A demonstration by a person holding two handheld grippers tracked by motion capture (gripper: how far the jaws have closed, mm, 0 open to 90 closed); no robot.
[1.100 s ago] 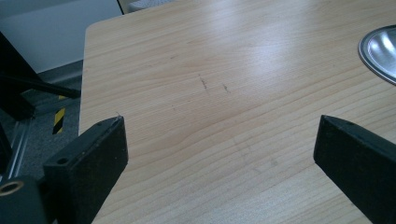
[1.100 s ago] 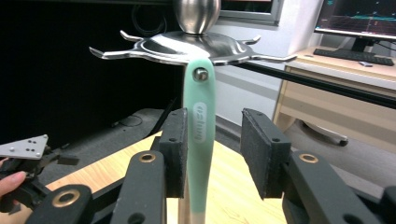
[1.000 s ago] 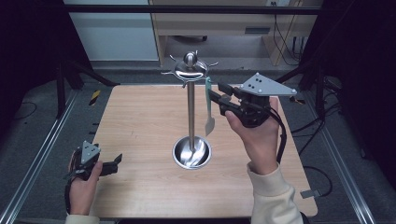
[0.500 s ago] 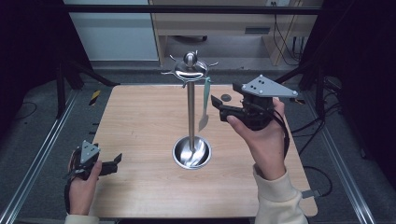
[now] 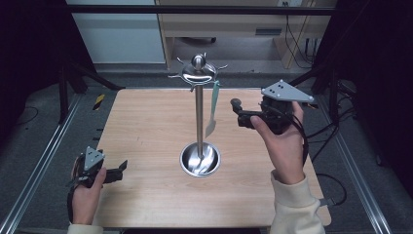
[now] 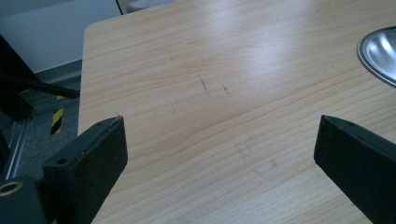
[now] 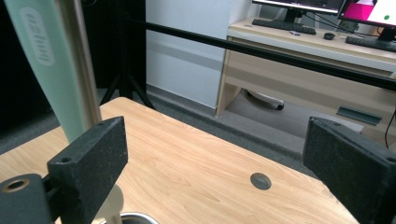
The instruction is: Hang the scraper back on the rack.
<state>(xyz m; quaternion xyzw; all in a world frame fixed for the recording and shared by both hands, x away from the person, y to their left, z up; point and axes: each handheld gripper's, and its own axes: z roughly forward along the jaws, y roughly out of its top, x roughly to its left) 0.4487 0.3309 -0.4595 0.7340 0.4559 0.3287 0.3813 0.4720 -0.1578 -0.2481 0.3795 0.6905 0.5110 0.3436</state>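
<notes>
A steel stand (image 5: 198, 117) with hooks around its top rises from a round dish base (image 5: 199, 160) at the table's middle. A mint-green utensil (image 5: 213, 109) hangs from one hook, blade down, free of both grippers. My right gripper (image 5: 237, 113) hovers just right of it; its jaws have just been opening and stand open, nothing between them. In the right gripper view (image 7: 215, 168) the utensil (image 7: 46, 70) and the pole (image 7: 81, 60) lie beyond the left jaw. My left gripper (image 5: 122, 168) rests open at the table's front left, with bare wood between its jaws in its own view (image 6: 219, 163).
The wooden table (image 5: 146, 126) has rounded corners and metal rails (image 5: 44, 161) along both sides. A black bar (image 7: 261, 51) crosses behind the table, with a desk (image 7: 308, 37) holding keyboards and monitors beyond it. The dish rim (image 6: 378, 51) shows at the left gripper view's right edge.
The right gripper, which was at the green utensil by the stand, has let it go and drawn away to the right. The utensil stays hanging. The left hand has not moved.
</notes>
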